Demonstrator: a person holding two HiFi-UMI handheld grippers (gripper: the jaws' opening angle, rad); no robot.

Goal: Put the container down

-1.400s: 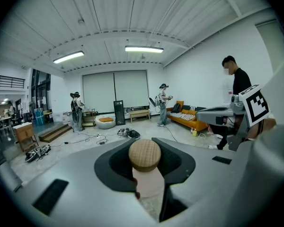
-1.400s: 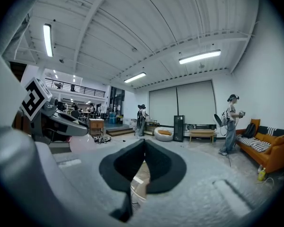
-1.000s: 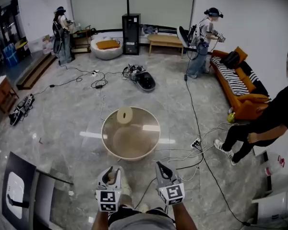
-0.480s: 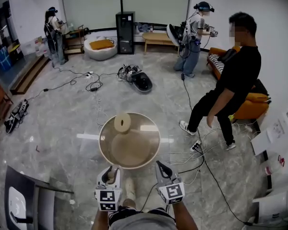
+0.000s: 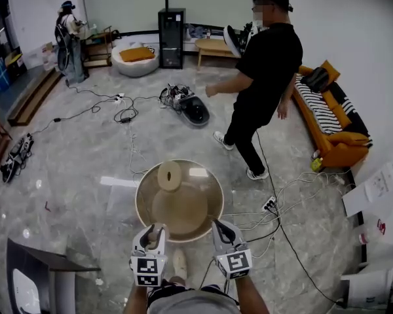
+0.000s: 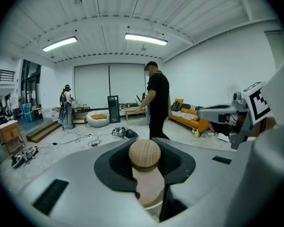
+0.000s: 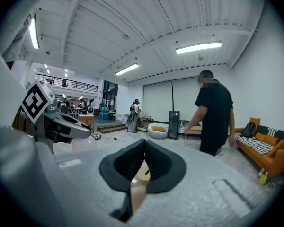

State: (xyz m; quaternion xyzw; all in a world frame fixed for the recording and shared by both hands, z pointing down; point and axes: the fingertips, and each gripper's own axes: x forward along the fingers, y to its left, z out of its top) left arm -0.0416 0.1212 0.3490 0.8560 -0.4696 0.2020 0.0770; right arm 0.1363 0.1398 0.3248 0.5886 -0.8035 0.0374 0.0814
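A large round beige container (image 5: 196, 205) with a glossy top hangs above the grey marble floor (image 5: 85, 162), just ahead of the person's body in the head view. A round pale wooden knob (image 5: 169, 175) sits on its top, towards the far left side.

The left gripper (image 5: 152, 233) grips the container's near edge on the left. In the left gripper view its dark jaws stand partly apart, with the beige wall pressed between them and the knob showing just beyond. The right gripper (image 5: 223, 229) grips the near edge on the right. In the right gripper view its jaws meet at the top and pinch a strip of the same beige wall lower down. The two grippers lie side by side, each with its marker cube facing up, and the container is between them and slightly ahead.

Beyond the container, a person in black clothes (image 5: 265, 64) walks across the floor. An orange sofa with a striped cushion (image 5: 327, 123) stands against the right wall. White cables (image 5: 262, 214) trail over the floor to the right of the container.
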